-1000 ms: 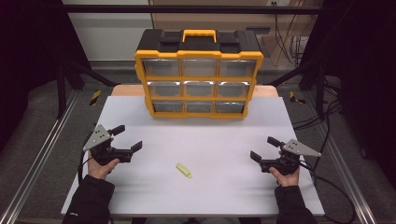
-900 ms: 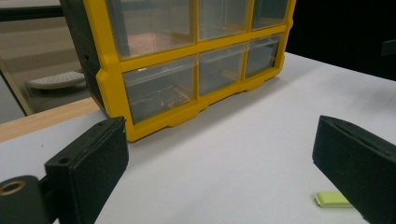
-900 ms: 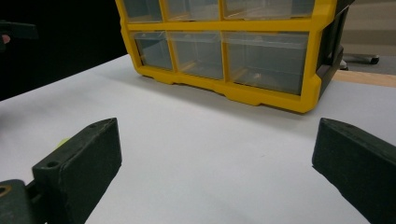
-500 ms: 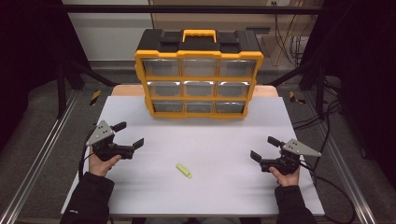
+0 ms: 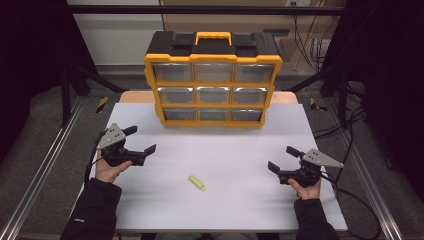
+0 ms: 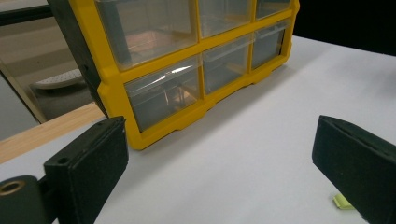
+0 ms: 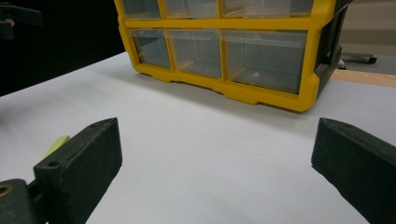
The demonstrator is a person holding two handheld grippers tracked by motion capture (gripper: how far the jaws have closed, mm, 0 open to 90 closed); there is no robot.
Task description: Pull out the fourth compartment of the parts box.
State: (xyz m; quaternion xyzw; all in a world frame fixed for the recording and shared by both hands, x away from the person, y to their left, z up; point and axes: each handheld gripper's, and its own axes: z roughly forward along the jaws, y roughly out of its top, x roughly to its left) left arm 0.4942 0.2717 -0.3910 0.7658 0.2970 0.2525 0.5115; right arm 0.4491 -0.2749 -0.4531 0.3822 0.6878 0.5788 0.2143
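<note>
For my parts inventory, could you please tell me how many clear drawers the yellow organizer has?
9, in three rows of three on the organizer: top row, middle row, bottom row. None looks hidden.

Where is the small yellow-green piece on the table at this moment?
In the high view the yellow-green piece lies on the white table, near the front edge, between the left gripper and the right gripper, well apart from the organizer.

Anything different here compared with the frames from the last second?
The left gripper has drifted slightly forward and inward toward the drawer organizer, jaws open and empty throughout. The right gripper, also open, the small yellow-green piece on the table and the organizer have not moved.
</note>
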